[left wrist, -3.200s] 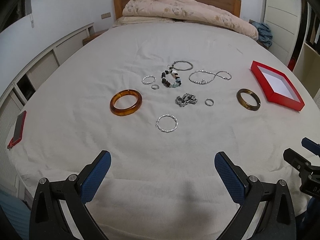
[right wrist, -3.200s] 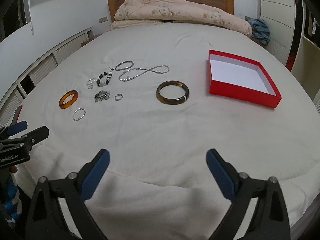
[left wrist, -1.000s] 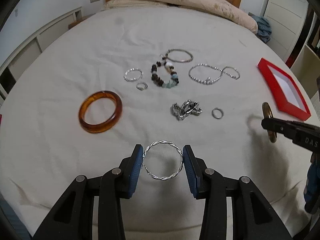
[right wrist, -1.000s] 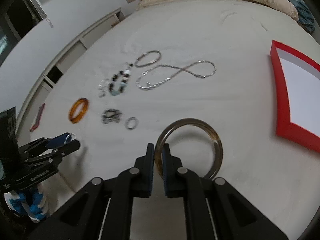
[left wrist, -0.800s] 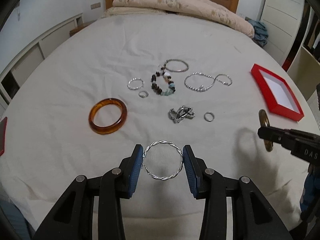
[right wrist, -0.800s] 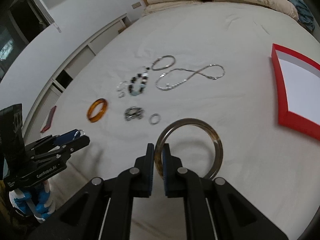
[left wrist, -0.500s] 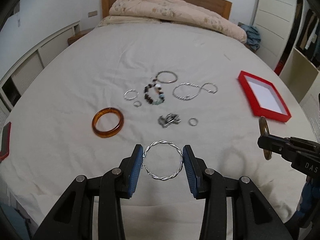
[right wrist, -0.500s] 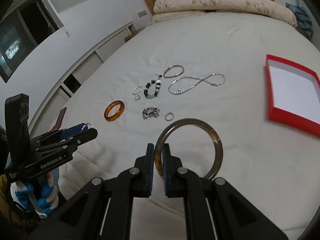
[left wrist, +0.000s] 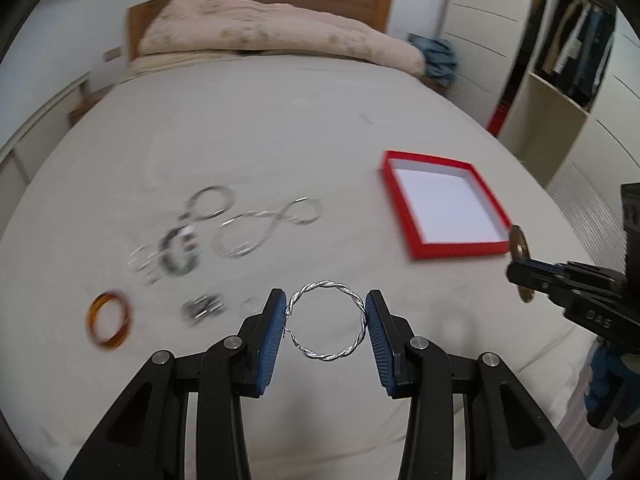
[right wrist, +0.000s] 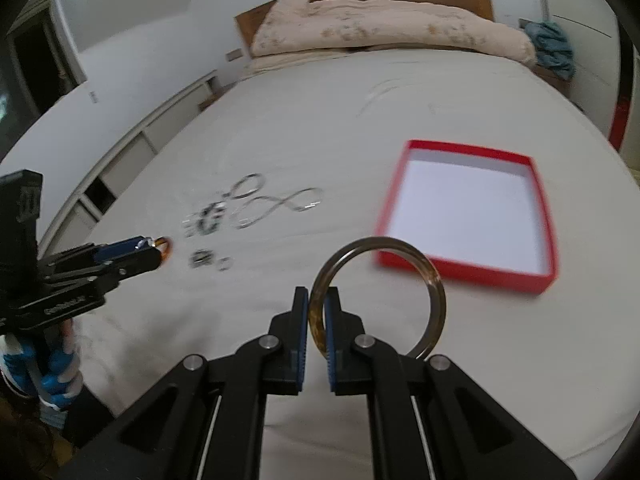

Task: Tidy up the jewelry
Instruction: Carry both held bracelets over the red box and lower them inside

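My left gripper [left wrist: 326, 322] is shut on a twisted silver bangle [left wrist: 326, 356], held above the white bed. My right gripper [right wrist: 317, 312] is shut on the rim of a dark brown bangle [right wrist: 434, 300], also held in the air. The right gripper shows at the right edge of the left wrist view [left wrist: 560, 276], and the left gripper at the left of the right wrist view [right wrist: 132, 256]. An open red box with a white floor [left wrist: 418, 236] [right wrist: 464, 270] lies on the bed ahead and to the right. Other jewelry lies to the left: an amber bangle [left wrist: 109, 322], a silver chain [left wrist: 266, 226], a bead bracelet [left wrist: 178, 254].
The white bed sheet [left wrist: 280, 128] spreads all around. A pink duvet [left wrist: 260, 38] lies against the wooden headboard at the far end. Open shelves with clothes [left wrist: 576, 64] stand to the right. White cabinets [right wrist: 132, 148] run along the left wall.
Both grippers have swung right with their bangles still held. The red box has come nearer the middle of both views and the loose jewelry has shifted left.
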{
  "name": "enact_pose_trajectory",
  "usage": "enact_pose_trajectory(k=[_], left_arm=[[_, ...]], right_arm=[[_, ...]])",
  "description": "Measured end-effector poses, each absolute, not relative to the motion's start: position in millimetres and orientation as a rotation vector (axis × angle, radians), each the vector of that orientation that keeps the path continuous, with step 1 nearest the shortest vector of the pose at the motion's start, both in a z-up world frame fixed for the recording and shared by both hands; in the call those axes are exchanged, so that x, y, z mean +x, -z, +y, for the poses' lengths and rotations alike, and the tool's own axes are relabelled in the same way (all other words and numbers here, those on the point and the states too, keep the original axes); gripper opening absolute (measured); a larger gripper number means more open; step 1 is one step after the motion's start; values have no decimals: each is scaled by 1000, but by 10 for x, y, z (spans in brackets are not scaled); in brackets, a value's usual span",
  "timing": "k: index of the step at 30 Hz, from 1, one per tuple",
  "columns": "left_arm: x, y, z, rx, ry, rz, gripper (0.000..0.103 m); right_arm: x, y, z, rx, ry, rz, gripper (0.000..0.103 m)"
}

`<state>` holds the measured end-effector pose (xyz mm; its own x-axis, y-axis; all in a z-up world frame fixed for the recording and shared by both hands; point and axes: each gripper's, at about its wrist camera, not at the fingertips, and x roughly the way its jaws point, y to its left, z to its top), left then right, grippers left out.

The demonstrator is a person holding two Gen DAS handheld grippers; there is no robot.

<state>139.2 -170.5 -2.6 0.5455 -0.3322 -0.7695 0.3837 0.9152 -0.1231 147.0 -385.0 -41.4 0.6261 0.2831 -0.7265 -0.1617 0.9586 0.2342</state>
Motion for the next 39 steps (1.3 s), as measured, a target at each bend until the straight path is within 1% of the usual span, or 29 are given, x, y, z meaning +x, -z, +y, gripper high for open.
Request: enact_pose_trajectory(k=[10, 14, 17, 25, 27, 32, 39], left_arm=[[2147, 202, -3105, 127, 599, 912, 41], [2433, 432, -3578, 155, 641, 941, 41], [2535, 610, -3793, 181, 654, 968, 41], [2624, 1132, -3878, 224, 671, 1057, 41], [2600, 1164, -3898, 233, 683, 1062, 41], [2449, 1282, -3957, 331, 660, 1052, 42], [2337, 1303, -3812, 314, 659, 1103, 42]], right_arm=[[2153, 570, -4711, 108, -183, 881, 7], [2437, 770, -4884, 92, -177, 917, 7], [2603, 932, -4981, 78, -175, 944, 7], [2856, 1359, -5035, 51, -198, 1025, 8], [2869, 1443, -5041, 57, -205, 1038, 9], [2865, 1451, -5113, 98, -216, 1042, 9], [2709, 1456, -5085, 43, -225, 1077, 9]])
